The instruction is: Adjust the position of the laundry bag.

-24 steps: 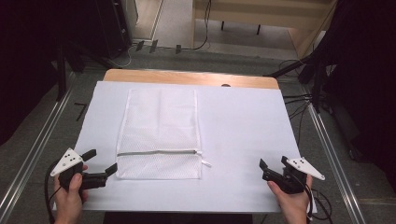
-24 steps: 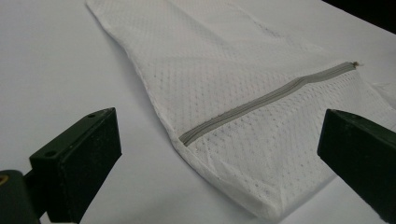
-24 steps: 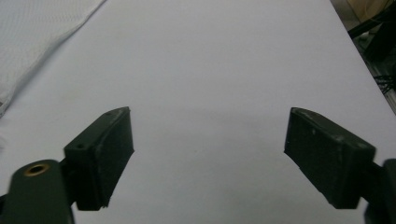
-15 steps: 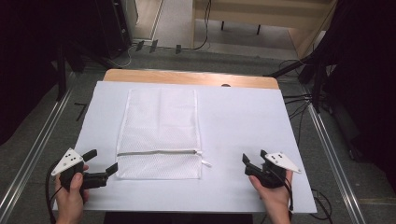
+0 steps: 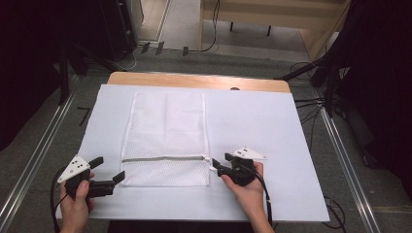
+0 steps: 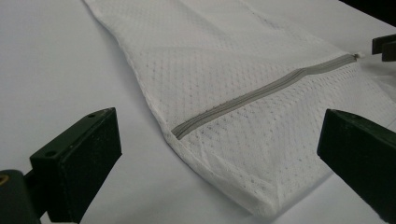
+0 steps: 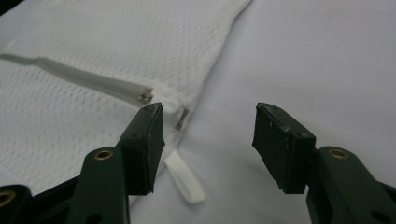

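Bag (image 5: 166,141) zip pull (image 7: 185,176) is met by the right gripper (image 5: 217,168).
Its half-open, empty jaws are set just past the tab; the left gripper (image 5: 111,170) is held wide open.

place: a recording lab or test room, not a home.
bench (image 5: 194,80): wood-edged top under a plain white cover sheet (image 5: 272,121).
rails (image 5: 347,165): metal framing runs along both sides of the bench at floor level.
cables (image 5: 311,104): black leads lie loose over the grey floor (image 5: 175,56) at the right and behind.
surround: dark drapes (image 5: 29,58) hang left and right.
background: pale wooden furniture (image 5: 272,14) stands beyond the bench.
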`<state>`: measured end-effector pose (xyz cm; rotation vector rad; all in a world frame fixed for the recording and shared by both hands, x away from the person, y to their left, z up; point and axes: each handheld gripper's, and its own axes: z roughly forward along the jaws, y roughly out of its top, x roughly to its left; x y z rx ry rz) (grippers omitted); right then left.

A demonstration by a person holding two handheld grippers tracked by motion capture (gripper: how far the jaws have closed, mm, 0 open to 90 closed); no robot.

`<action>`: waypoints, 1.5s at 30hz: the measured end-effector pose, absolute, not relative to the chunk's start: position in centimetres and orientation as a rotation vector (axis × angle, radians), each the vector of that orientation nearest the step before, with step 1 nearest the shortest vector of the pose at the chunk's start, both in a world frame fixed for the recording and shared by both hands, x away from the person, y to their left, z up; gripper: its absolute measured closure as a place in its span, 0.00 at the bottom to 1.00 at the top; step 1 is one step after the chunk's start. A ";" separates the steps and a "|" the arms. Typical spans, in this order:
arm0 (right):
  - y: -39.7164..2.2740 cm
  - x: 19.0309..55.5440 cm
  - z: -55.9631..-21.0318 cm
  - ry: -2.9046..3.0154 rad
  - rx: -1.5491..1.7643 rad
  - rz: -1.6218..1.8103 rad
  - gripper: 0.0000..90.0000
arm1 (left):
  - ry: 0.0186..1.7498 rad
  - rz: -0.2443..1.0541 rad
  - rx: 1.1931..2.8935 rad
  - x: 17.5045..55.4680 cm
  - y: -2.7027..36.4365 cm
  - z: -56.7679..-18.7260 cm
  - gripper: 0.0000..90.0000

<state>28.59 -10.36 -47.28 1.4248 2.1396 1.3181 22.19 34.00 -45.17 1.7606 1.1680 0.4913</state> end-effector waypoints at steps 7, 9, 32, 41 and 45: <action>-7.3 28.4 -48.0 2.203 1.357 1.243 0.51 | 1.172 0.488 1.762 22.2 34.0 -45.3 0.00; -6.7 28.5 -48.1 2.210 1.347 1.236 0.54 | 1.175 0.493 1.762 22.2 33.9 -45.3 0.00; -8.5 26.9 -47.8 2.212 1.300 1.210 1.00 | 1.192 0.492 1.753 22.2 34.0 -45.5 0.00; -13.3 24.6 -46.8 2.171 1.296 1.194 1.00 | 1.187 0.491 1.755 22.1 33.6 -45.4 0.00; -14.8 23.9 -47.1 2.137 1.329 1.214 1.00 | 1.181 0.490 1.757 22.1 33.3 -45.4 0.00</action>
